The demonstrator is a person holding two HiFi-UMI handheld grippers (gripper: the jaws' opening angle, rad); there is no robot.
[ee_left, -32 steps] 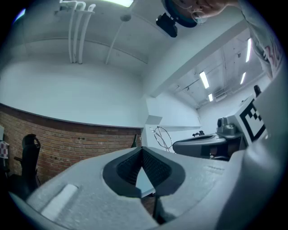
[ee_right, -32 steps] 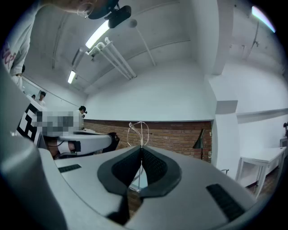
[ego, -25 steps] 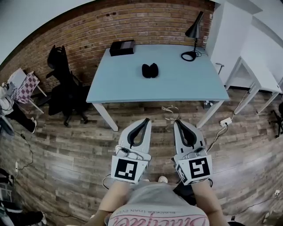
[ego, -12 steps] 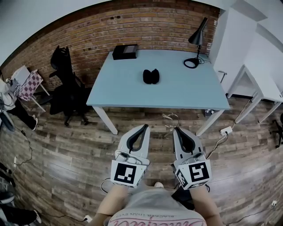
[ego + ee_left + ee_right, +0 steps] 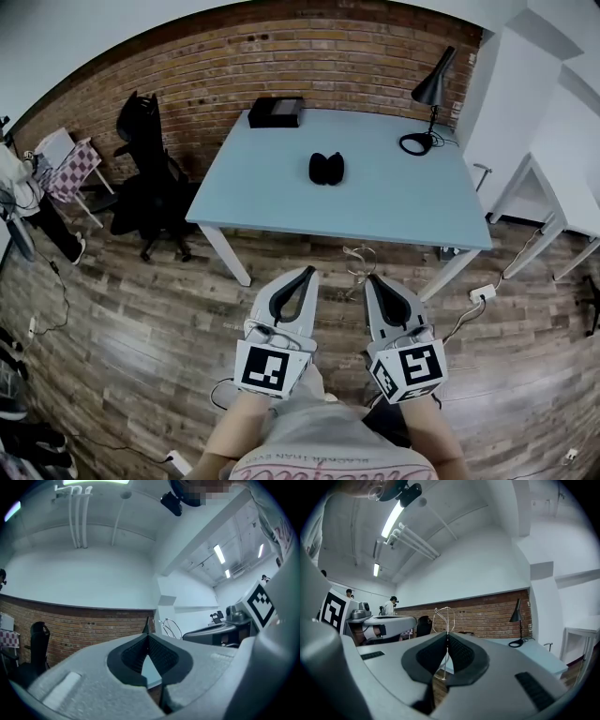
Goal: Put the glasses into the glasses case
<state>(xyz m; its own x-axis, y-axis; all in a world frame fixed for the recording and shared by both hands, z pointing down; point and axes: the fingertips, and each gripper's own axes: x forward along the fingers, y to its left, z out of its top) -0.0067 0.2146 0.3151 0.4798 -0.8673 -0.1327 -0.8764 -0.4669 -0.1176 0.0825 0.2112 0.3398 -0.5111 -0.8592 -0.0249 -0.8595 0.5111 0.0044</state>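
The black glasses case lies open on the light blue table, well ahead of both grippers. Thin wire-framed glasses hang in the air in front of the table's near edge, pinched at the tip of my right gripper. In the right gripper view the glasses stick up from between the closed jaws of the right gripper. My left gripper is held beside it, shut, with nothing seen between its jaws. The left gripper view shows the left gripper and the glasses off to its right.
A black box sits at the table's far left and a black desk lamp at its far right. A black office chair stands left of the table. A white table is at the right, cables lie on the wooden floor.
The view has shifted, so the table and case sit slightly more to the right and lower. Both grippers stay side by side, the right one still holding the glasses.
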